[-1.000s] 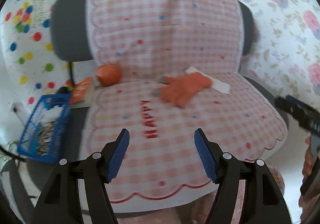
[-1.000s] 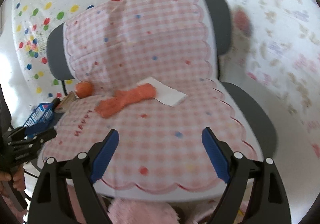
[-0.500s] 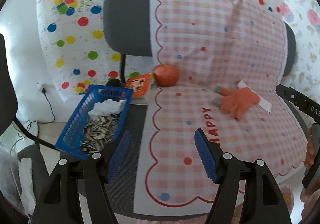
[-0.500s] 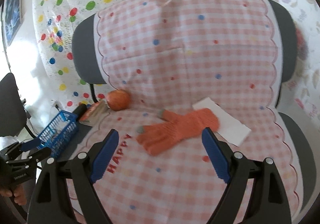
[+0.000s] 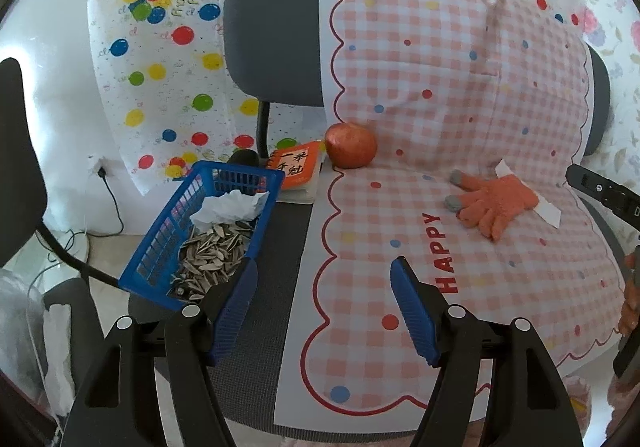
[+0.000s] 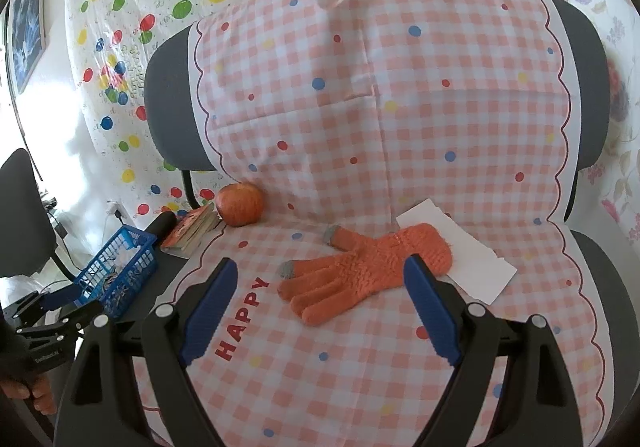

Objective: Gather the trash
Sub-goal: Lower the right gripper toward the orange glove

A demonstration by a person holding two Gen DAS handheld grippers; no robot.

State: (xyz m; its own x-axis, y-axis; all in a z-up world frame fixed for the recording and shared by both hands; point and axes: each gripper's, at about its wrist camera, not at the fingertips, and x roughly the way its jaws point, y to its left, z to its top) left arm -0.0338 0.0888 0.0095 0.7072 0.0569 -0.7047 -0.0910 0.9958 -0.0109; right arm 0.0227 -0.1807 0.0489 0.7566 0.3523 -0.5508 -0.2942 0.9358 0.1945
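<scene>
Bright daylight (fisheye-warped edges)

left gripper (image 5: 324,307) and right gripper (image 6: 320,307) angle downward, jaws wide apart, empty.

Two matte black plastic hand-held grippers: left gripper (image 5: 325,307), right gripper (image 6: 320,311). Each with a pair of angular black arms, cut through by triangular openings and pinned by round silver screws. Long royal-blue ribbed pads (image 5: 412,313) lining the inner fingers. Small white lettering on the black body of the left one, seen in the right view.
</scene>
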